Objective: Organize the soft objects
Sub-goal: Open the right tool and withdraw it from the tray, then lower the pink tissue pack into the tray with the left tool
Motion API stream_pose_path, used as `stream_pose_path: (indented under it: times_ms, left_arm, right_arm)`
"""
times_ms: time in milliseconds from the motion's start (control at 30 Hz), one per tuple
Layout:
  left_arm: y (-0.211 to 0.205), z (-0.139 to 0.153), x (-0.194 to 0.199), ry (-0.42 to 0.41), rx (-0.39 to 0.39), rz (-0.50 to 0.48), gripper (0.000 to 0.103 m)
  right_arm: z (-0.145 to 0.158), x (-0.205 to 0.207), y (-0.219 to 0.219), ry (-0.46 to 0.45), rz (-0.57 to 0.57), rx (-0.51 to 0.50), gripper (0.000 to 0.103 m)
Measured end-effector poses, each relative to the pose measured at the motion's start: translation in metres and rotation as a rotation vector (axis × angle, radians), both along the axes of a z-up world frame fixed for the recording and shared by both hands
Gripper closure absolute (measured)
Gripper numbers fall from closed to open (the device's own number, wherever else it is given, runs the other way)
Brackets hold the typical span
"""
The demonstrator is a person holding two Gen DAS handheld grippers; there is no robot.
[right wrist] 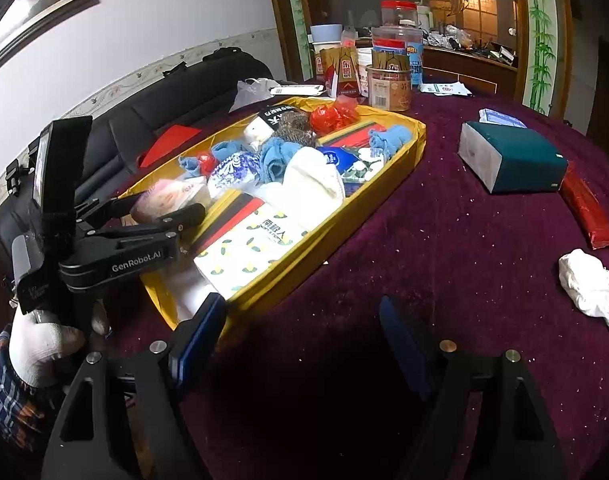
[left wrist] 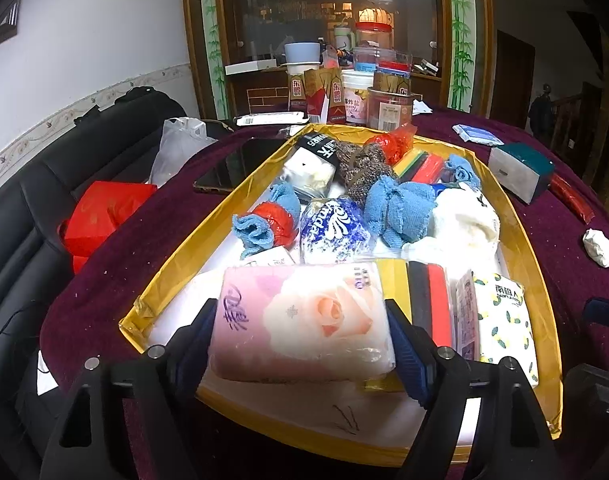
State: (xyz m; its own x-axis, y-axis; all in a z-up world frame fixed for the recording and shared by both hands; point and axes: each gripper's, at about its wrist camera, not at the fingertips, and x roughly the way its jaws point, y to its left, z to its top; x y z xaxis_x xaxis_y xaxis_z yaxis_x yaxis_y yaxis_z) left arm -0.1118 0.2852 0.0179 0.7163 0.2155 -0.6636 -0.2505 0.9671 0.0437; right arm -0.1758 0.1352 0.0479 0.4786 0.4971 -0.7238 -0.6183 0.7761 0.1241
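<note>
A pink rose-print tissue pack (left wrist: 304,320) lies at the near end of the yellow tray (left wrist: 172,268), between the fingers of my left gripper (left wrist: 302,332). The blue pads stand close beside its two ends and do not squeeze it, so the gripper is open. In the right wrist view a gloved hand holds that left gripper (right wrist: 168,204) over the tray (right wrist: 404,148). The tray also holds blue cloths (left wrist: 396,208), a white towel (left wrist: 468,220), a lemon-print tissue pack (left wrist: 500,316) and sponges. My right gripper (right wrist: 304,340) hangs open over bare purple cloth, with nothing between its fingers.
On the purple tablecloth right of the tray lie a crumpled white tissue (right wrist: 584,284), a teal box (right wrist: 512,160) and a red packet (right wrist: 588,212). Jars and cartons (right wrist: 384,76) stand behind the tray. A phone (left wrist: 240,164) lies left of it, beside a black sofa (left wrist: 32,208).
</note>
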Motion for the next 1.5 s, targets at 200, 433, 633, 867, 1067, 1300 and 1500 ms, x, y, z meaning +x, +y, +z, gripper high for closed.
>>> stream_pose_path:
  times_ms: [200, 433, 633, 867, 1067, 1300, 1500]
  left_arm:
    - [0.001, -0.001, 0.0, -0.006, 0.001, 0.001, 0.016]
    - [0.0, -0.002, 0.002, 0.003, 0.011, -0.007, 0.009]
    - [-0.003, -0.002, 0.004, 0.018, 0.038, 0.007, 0.003]
    - [0.001, 0.005, -0.001, 0.031, -0.024, 0.002, 0.002]
    - [0.0, 0.033, -0.026, -0.075, -0.079, 0.01, 0.002]
    - [-0.015, 0.064, -0.04, -0.146, -0.007, 0.006, 0.001]
    - [-0.033, 0.026, -0.004, 0.073, 0.112, -0.008, 0.001]
  right_arm:
    - [0.002, -0.004, 0.004, -0.014, 0.001, 0.001, 0.025]
    - [0.003, -0.005, 0.001, -0.009, -0.008, 0.015, 0.024]
    - [0.003, -0.007, -0.008, -0.005, -0.025, 0.035, 0.024]
    - [0.008, -0.01, -0.025, -0.013, -0.046, 0.063, 0.024]
    - [0.013, -0.014, -0.041, -0.027, -0.065, 0.086, 0.024]
    - [0.016, -0.02, -0.063, -0.049, -0.099, 0.106, 0.022]
    - [0.02, -0.024, -0.089, -0.059, -0.146, 0.144, 0.022]
